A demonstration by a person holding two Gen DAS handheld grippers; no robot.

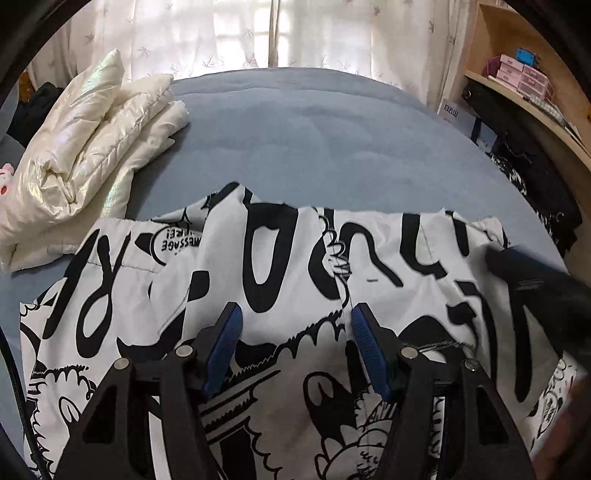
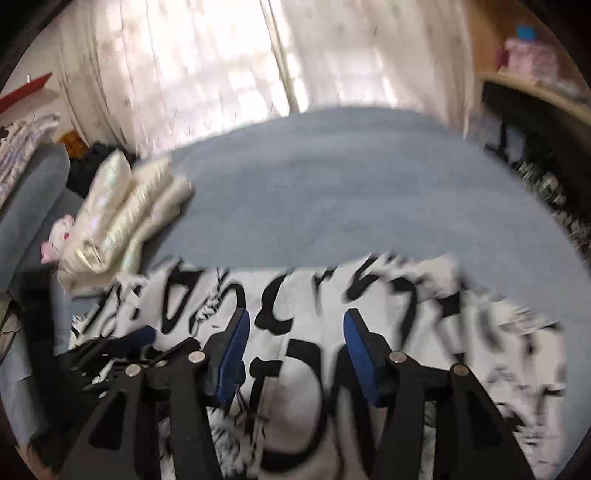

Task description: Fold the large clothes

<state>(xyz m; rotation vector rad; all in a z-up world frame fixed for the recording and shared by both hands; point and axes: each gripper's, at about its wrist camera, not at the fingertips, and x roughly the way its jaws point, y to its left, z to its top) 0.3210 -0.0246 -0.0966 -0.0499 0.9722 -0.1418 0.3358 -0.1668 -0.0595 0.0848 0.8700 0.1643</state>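
Looking forward from each wrist, close above the printed garment (image 1: pixel 295 295), toward the curtains (image 1: pixel 314 33); sharing the blue bed (image 2: pixel 332 192).

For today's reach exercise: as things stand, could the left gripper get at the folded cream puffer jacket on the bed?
Probably yes. The left gripper is open over the printed garment, and the cream jacket lies ahead to its left on the blue bedcover, with nothing between.

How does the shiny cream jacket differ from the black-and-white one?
The cream jacket is plain and glossy; the printed jacket carries bold black cartoon lettering on white. The cream one is folded into a compact bundle at the far left; the printed one lies spread out under both open grippers. Both rest on the blue bed.
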